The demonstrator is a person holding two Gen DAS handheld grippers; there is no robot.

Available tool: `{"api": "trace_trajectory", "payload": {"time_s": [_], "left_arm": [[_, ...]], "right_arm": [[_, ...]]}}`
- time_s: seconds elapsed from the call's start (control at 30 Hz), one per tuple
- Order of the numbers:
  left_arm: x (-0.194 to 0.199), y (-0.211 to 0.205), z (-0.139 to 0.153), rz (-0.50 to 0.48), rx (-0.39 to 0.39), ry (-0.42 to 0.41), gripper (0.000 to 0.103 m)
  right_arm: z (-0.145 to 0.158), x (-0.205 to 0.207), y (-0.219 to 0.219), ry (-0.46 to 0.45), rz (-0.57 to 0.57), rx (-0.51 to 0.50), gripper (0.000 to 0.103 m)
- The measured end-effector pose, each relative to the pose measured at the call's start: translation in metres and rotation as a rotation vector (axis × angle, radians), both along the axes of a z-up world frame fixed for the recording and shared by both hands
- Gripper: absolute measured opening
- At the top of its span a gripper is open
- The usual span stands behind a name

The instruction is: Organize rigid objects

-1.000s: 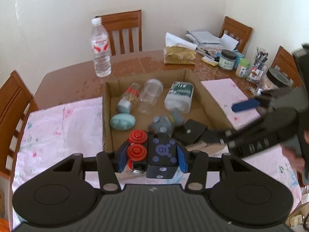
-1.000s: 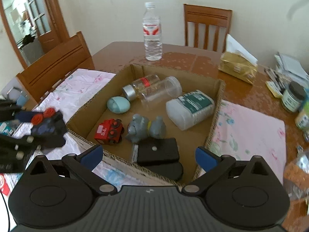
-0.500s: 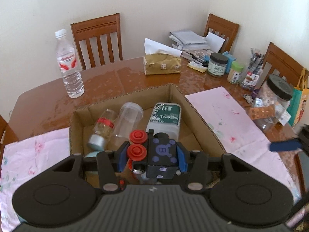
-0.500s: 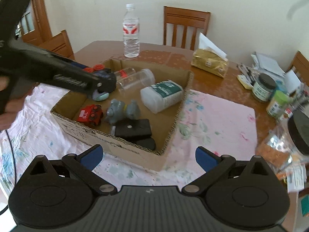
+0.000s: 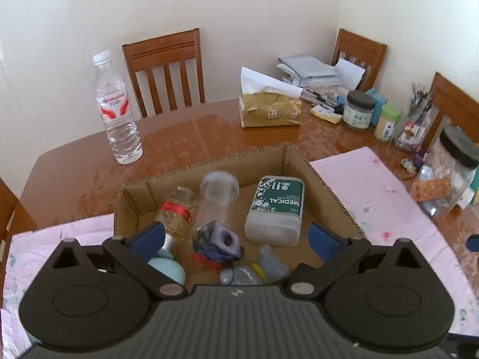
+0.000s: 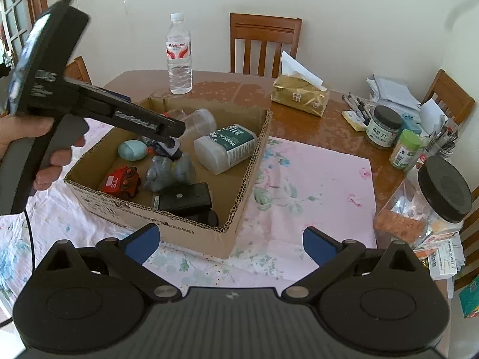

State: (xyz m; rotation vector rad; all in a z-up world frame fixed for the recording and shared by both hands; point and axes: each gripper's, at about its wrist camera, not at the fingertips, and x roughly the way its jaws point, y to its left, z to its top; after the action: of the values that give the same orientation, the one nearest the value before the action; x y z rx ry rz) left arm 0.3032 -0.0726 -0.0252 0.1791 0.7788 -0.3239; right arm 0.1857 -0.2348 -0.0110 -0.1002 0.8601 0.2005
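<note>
My left gripper hangs over the cardboard box, its jaws opening wide. A dark blue toy with red wheels lies blurred below them, free of both pads, next to the teal egg and the grey elephant. In the right wrist view a hand holds that left gripper tilted down into the box, tips over the toy. A medical bottle, red toy car and black case also lie inside. My right gripper stands open and holds nothing, before the box's near corner.
A water bottle and a gold tissue pack stand behind the box. Jars, pens and papers crowd the right side, with a big black-lidded jar nearest. A pink floral cloth covers the table right of the box. Wooden chairs ring the table.
The left gripper carried the blue toy over the box, then opened, and the toy dropped in among the other objects. The right gripper drew back from the box, staying open.
</note>
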Motion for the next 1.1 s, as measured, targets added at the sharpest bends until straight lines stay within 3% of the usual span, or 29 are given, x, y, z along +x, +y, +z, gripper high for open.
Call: {"api": "trace_trajectory", "payload": {"time_s": [0.27, 0.53, 0.67, 1.1], "left_arm": [[-0.045, 0.023, 0.026, 0.091, 0.015, -0.053, 0.101], [-0.093, 0.037, 0.040, 0.226, 0.023, 0.018, 0.101], [-0.104, 0.042, 0.046, 0.251, 0.029, 0.059, 0.101], [-0.119, 0.047, 0.059, 0.271, 0.030, 0.035, 0.101]], "right_arm": [[0.004, 0.008, 0.009, 0.033, -0.035, -0.019, 0.103], [0.019, 0.015, 0.021, 0.075, -0.141, -0.006, 0.103], [0.029, 0.012, 0.029, 0.065, -0.151, -0.001, 0.103], [0.043, 0.000, 0.042, 0.039, -0.159, -0.014, 0.103]]}}
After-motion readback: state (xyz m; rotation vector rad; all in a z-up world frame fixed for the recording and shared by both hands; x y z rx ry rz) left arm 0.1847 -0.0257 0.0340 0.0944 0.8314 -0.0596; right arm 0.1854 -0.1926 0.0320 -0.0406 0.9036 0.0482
